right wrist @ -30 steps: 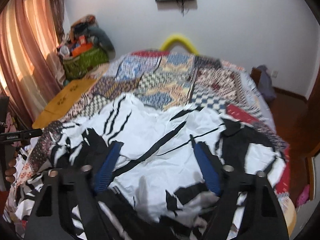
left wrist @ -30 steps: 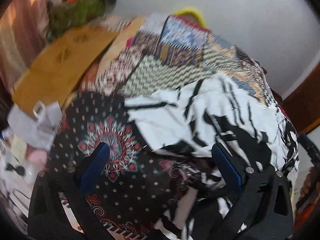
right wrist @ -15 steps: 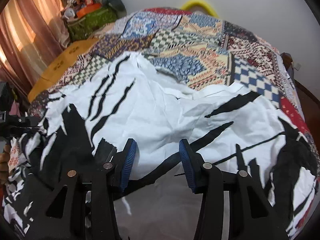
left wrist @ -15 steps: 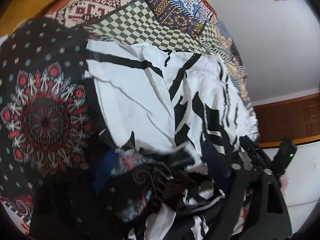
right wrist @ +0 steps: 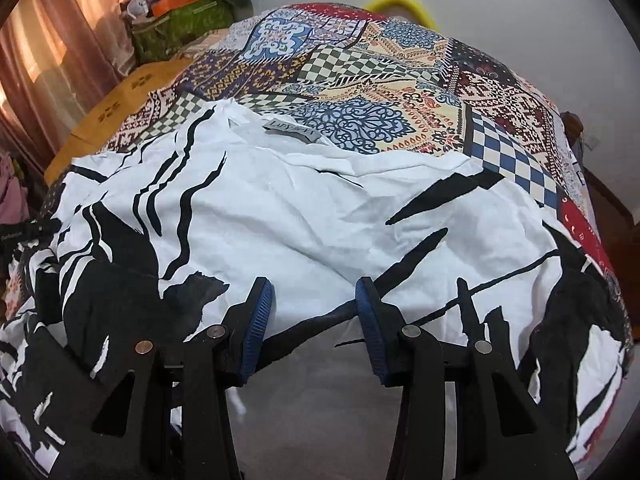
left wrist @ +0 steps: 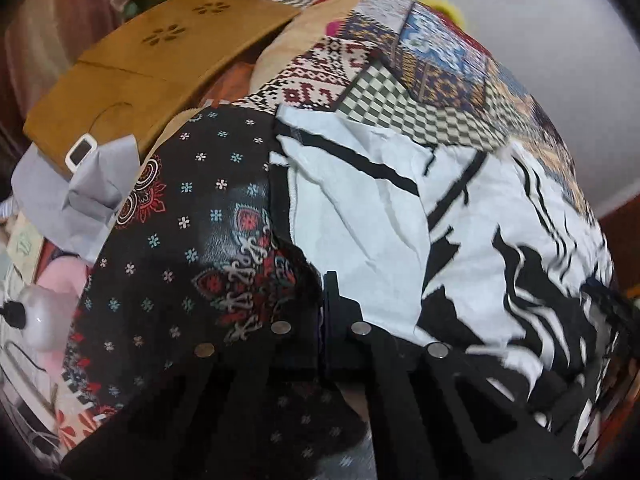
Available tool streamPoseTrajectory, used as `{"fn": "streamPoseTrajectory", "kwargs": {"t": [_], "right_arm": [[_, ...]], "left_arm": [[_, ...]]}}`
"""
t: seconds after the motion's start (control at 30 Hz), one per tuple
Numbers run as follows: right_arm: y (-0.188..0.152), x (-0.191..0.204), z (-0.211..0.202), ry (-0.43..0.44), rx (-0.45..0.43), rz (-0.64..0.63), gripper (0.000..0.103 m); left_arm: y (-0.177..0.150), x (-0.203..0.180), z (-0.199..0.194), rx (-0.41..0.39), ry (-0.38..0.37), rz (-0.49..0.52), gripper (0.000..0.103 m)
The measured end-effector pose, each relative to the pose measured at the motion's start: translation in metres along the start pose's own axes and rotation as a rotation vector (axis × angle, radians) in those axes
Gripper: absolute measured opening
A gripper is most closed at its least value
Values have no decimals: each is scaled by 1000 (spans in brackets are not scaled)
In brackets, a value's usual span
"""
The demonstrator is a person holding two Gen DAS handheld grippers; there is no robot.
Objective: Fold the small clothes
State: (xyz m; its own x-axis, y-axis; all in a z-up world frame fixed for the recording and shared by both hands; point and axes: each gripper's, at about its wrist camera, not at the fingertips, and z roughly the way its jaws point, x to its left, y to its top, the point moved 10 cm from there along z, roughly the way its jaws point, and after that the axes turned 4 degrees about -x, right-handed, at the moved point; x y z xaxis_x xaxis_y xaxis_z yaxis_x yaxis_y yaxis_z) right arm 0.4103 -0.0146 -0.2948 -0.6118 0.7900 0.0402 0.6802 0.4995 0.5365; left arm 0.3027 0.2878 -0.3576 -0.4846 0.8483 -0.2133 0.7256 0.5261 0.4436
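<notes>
A white garment with black streaks (right wrist: 288,208) lies spread on the patchwork bedspread (right wrist: 360,80), a grey label at its collar. It also shows in the left wrist view (left wrist: 360,216). My right gripper (right wrist: 314,292) is open, its blue pads just above the garment's near part. My left gripper (left wrist: 322,280) is shut on a black fabric with red and white print (left wrist: 248,280), bunched and draped over its left finger, at the white garment's left edge.
A brown wooden board (left wrist: 160,56) lies left of the bed, with grey cloth (left wrist: 80,196) and pink items below it. A green bag with clutter (right wrist: 180,24) and pink curtains (right wrist: 60,40) stand at the far left. White wall behind.
My left gripper has closed on the black printed fabric and lifted it. My right gripper has lowered toward the white garment and its jaws narrowed, then stayed open.
</notes>
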Motion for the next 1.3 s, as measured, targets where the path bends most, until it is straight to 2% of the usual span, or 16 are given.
{"fn": "streamPoseTrajectory", "kwargs": {"t": [0.03,0.1,0.13,0.17,0.33,0.37,0.4,0.43,0.47,0.6,0.7,0.87,1.0,1.13,1.2,1.3], "right_arm": [[2,2,-2,-1,2,6,39],[6,8,-9,9,-9,22,42],[9,13,-14,28,-23,27,42],[14,22,-18,56,-30,25,42],[30,65,-12,108,-23,-30,46],[32,73,-7,116,-15,-38,47],[33,80,-1,120,-8,-45,47],[34,87,5,124,2,-50,47],[34,94,13,130,11,-56,47],[34,112,40,143,57,-57,47],[30,122,49,159,68,-64,50],[27,137,49,233,92,-37,47],[24,138,34,230,68,-35,48],[15,122,9,233,38,-5,48],[10,110,-3,233,24,19,48],[0,90,-21,199,4,37,48]], "left_arm": [[0,-1,-4,-5,4,12,6],[0,-5,-7,5,-30,6,24],[-1,-7,-9,11,-65,-9,42],[-2,-9,-10,13,-96,-26,55],[4,-21,9,33,-126,-33,55],[6,-23,11,30,-130,-29,49],[8,-25,12,27,-127,-21,31],[10,-27,15,31,-114,-4,19],[12,-27,18,28,-91,12,2],[28,-13,9,-85,54,103,2],[47,-2,-10,-174,127,137,2],[70,11,-34,-238,230,166,2],[80,-7,-59,-289,253,251,2],[82,-57,-88,-392,281,406,2],[79,-86,-94,-409,247,454,2],[70,-125,-89,-390,186,503,2]]}}
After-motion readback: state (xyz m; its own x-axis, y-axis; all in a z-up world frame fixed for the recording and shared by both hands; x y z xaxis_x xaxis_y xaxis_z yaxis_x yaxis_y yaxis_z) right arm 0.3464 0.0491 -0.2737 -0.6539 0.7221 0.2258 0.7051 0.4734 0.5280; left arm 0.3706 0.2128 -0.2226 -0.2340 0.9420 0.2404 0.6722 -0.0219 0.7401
